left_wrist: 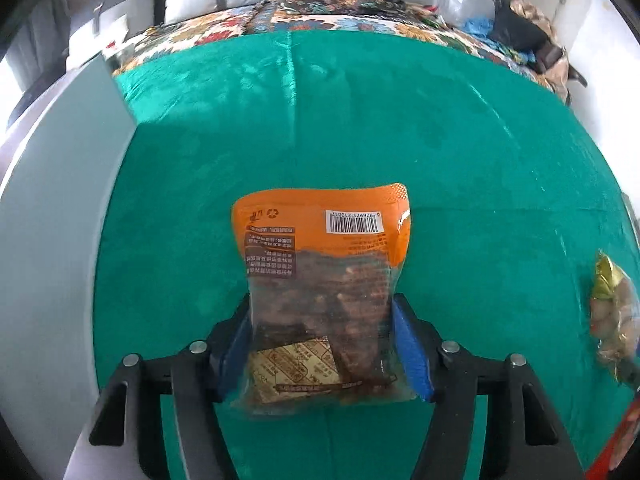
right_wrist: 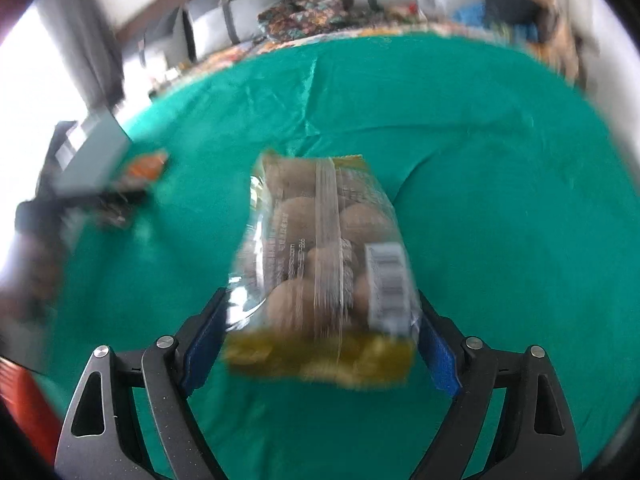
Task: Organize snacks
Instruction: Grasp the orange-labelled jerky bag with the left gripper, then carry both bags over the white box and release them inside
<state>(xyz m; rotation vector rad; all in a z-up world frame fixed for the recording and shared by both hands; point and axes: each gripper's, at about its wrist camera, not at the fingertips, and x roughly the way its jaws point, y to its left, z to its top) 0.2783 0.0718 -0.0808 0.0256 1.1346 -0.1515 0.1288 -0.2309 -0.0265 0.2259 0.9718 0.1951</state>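
Note:
My left gripper [left_wrist: 322, 316] is shut on an orange snack bag [left_wrist: 324, 280] with a clear lower half showing brown pieces; its blue pads press both sides above the green cloth [left_wrist: 440, 140]. My right gripper [right_wrist: 324, 312] is shut on a clear and yellow bag of round brown snacks [right_wrist: 324, 268], held above the cloth; this view is blurred. The yellow bag also shows at the right edge of the left wrist view [left_wrist: 612, 312]. The orange bag and left gripper show small and blurred at the left of the right wrist view [right_wrist: 136, 176].
A grey box [left_wrist: 60, 220] stands at the left of the green cloth, also in the right wrist view [right_wrist: 92, 160]. A floral bedspread [left_wrist: 320, 12] with bags and clothes lies behind. A red object [left_wrist: 616, 444] sits at the lower right edge.

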